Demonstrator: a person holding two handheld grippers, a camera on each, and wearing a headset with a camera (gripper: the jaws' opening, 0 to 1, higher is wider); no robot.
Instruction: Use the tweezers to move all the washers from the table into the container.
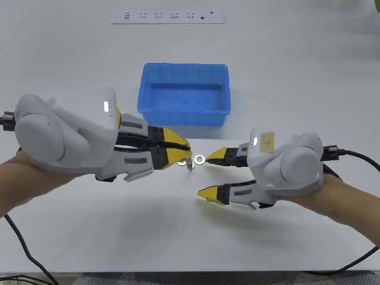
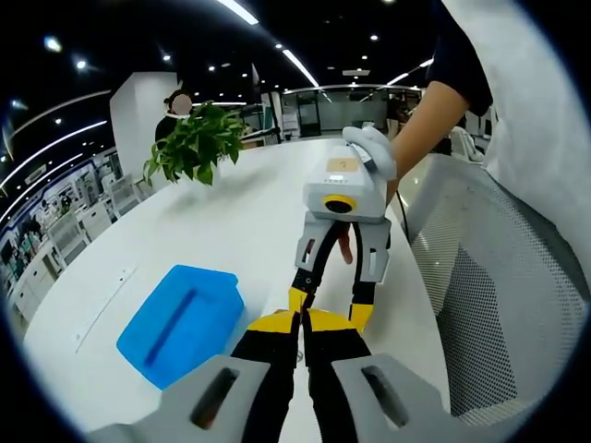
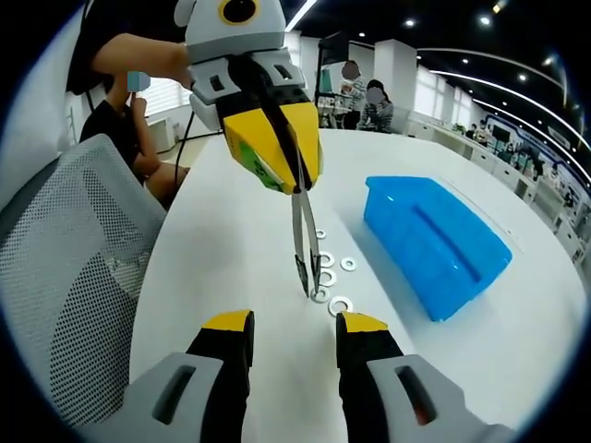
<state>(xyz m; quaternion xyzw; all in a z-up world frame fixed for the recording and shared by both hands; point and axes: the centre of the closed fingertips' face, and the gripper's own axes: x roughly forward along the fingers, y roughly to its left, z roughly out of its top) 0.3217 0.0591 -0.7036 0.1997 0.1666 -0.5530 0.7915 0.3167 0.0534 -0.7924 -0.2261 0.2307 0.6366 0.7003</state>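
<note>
Right gripper view, centre frame: my left hand-held gripper [image 3: 294, 180] is clamped on the tweezers [image 3: 302, 235], tips down among the washers [image 3: 326, 276] on the worktop [image 3: 212, 258]. My right hand-held gripper [image 3: 294, 323] gapes empty. I judge this the pick-up step; next comes a clean pinch, then the blue container [image 3: 434, 240] at right.

White workbench [image 1: 285, 53], power strip [image 1: 168, 16], grey mesh chair [image 3: 74, 277], leafy plant [image 2: 194, 143], ceiling strip lights [image 2: 300, 66]

The white table [image 1: 297, 71] carries a blue plastic container [image 1: 184, 95] at its far middle. Nearer than it, several small metal washers [image 3: 340, 305] lie close together. A white power strip [image 1: 168, 16] lies at the far edge.
</note>
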